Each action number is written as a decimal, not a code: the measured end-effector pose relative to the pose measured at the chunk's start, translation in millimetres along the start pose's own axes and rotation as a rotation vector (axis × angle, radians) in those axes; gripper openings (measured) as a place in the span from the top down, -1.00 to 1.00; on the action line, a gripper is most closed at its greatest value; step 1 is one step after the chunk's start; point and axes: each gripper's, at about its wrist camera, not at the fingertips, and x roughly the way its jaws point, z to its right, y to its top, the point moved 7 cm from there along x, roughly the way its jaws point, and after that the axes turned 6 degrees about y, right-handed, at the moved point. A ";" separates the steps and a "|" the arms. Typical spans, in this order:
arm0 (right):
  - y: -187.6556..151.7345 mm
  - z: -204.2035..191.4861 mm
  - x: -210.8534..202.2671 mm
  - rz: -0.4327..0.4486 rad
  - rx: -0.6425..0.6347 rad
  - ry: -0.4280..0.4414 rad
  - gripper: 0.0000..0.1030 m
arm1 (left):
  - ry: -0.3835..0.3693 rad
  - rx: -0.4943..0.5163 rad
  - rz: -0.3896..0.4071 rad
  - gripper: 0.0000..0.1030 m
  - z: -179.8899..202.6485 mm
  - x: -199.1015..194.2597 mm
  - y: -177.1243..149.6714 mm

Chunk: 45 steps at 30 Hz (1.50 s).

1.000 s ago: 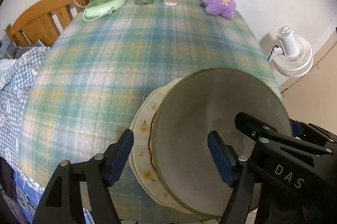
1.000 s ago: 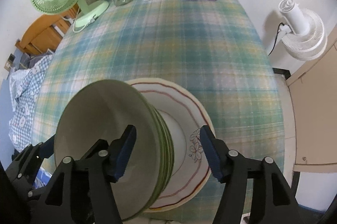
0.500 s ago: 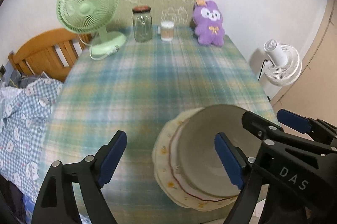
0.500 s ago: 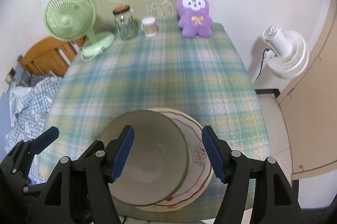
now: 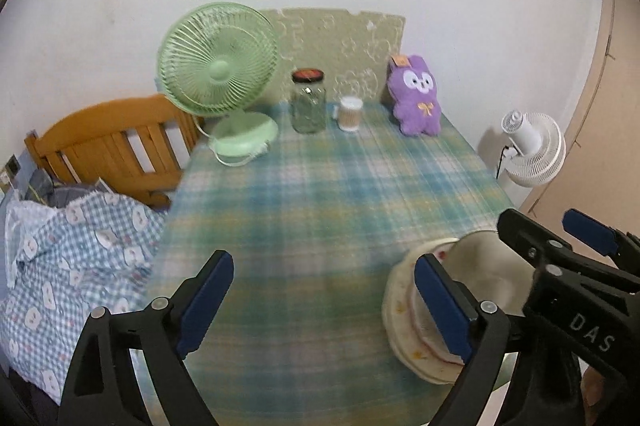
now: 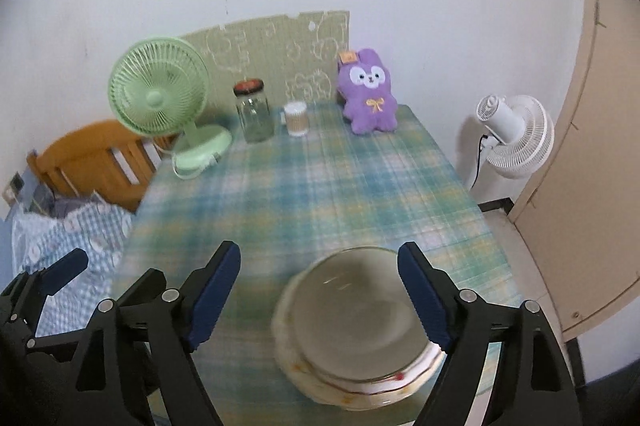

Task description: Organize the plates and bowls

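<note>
Both your grippers, left gripper point(image 5: 324, 300) and right gripper point(image 6: 320, 292), are opening, empty; only the right wrist view shows the bowl point(image 6: 356, 310) whole atop the plates point(image 6: 340, 392).

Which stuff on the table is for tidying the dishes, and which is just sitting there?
For the job: bowl, plates stacked under it.
Just sitting there: green fan, glass jar, small cup, purple plush toy.

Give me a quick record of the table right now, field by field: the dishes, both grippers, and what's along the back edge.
dishes: bowl nested on stacked plates, near table edge
left gripper: jaws opening, nothing between them
right gripper: jaws opening, above the stack, not touching
back edge: green fan, glass jar, small cup, purple plush
surface: plaid tablecloth
</note>
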 end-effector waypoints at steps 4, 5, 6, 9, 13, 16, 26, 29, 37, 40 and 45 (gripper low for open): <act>-7.6 -21.5 -9.8 0.062 0.035 -0.025 -0.66 | -0.002 0.018 0.033 -0.85 -28.6 -4.0 -1.1; -9.6 -24.2 -10.6 0.067 0.039 -0.029 -0.67 | -0.002 0.026 0.044 -0.86 -34.1 -4.9 -2.0; -13.4 -29.1 -11.4 0.073 0.044 -0.036 -0.67 | 0.000 0.035 0.053 -0.88 -40.6 -6.7 -5.1; -23.8 -37.4 -14.0 0.073 0.061 -0.042 -0.67 | 0.005 0.047 0.062 -0.90 -53.2 -7.4 -11.6; -38.3 -42.4 -16.8 0.076 0.075 -0.052 -0.76 | 0.000 0.046 0.078 -0.92 -63.9 -9.2 -21.9; -48.8 -43.8 -17.7 0.079 0.077 -0.056 -0.78 | -0.007 0.043 0.081 -0.93 -65.4 -9.2 -30.6; -84.5 -28.2 -14.9 0.083 0.044 -0.047 -0.79 | 0.011 0.016 0.082 -0.93 -56.9 -7.2 -72.9; -92.8 -19.3 -13.8 0.083 0.026 -0.038 -0.80 | 0.023 0.000 0.088 -0.93 -51.6 -6.4 -84.0; -116.6 3.3 -7.1 0.091 0.004 -0.024 -0.82 | 0.039 -0.055 0.091 -0.94 -38.8 -0.3 -114.0; -123.8 7.6 -6.4 0.091 0.002 -0.020 -0.82 | 0.041 -0.062 0.089 -0.94 -35.7 -0.5 -121.0; -123.8 9.3 -11.5 0.110 -0.007 -0.014 -0.82 | 0.051 -0.068 0.105 -0.94 -33.8 -7.8 -123.9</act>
